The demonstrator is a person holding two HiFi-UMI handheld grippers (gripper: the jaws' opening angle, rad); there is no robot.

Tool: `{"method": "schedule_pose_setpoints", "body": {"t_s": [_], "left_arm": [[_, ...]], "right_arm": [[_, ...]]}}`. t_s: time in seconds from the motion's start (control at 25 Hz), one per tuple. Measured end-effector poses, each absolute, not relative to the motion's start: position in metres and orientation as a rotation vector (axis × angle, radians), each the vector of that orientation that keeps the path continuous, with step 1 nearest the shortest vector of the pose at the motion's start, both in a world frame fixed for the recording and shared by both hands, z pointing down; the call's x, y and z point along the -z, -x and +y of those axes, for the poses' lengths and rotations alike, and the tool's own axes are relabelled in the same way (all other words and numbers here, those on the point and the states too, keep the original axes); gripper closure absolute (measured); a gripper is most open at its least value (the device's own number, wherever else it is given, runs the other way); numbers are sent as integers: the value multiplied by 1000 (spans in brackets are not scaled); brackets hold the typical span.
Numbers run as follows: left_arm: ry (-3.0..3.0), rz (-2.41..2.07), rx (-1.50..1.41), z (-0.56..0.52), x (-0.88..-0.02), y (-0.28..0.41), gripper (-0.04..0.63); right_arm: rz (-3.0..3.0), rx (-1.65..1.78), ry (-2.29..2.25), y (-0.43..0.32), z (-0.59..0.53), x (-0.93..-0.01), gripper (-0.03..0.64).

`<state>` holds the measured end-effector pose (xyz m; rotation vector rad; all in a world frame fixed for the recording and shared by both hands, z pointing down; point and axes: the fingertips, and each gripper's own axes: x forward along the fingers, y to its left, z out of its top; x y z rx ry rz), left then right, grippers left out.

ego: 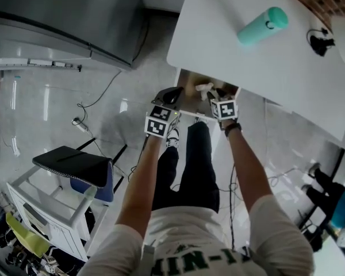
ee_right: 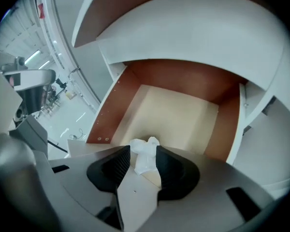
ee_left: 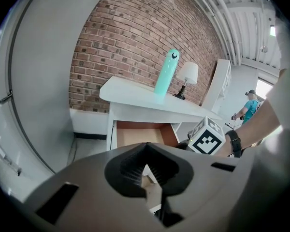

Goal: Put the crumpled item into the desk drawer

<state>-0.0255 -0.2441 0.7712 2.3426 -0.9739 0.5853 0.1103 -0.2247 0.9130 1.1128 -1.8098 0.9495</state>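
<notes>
Item: crumpled item (ee_right: pixel 144 157), white, lies at the front of the drawer floor, right between the right gripper's jaws
Right gripper (ee_right: pixel 143 152): jaws stand apart, open; pads not pressing the item; points steeply down into the drawer; marker cube up in the head view
Left gripper (ee_left: pixel 147 172): jaws closed on a pale panel edge, looks like the drawer front at its left corner; sits just left of the right gripper
Drawer (ee_right: pixel 174 110): pulled out under the desk; brown sides, pale floor; only the item seen in it
Desk (ego: pixel 247 56): white top; teal bottle (ego: pixel 263 26) stands on it, well apart from the drawer; small lamp (ee_left: pixel 187 76) beside the bottle
Backdrop: brick wall (ee_left: pixel 130 42) behind the desk
</notes>
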Motion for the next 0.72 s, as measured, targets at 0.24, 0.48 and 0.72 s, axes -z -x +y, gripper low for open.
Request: {"method": "schedule_pose_setpoints", "body": {"t_s": [0.24,0.48,0.72], "left_arm": [[-2348,-984,-583,-235,-743,22,598],[-2343,-999,-563,-222,-708,24,598],[-2354,-1015,-545,-224,-661,28,598]], "right_arm": [[-1853,-904,-1171,-114,-203,-870,464],[-1861,-862,-1377,-132,-195,-813,483],[-1897,-798,-1535,-139,-198,-729,512]]}}
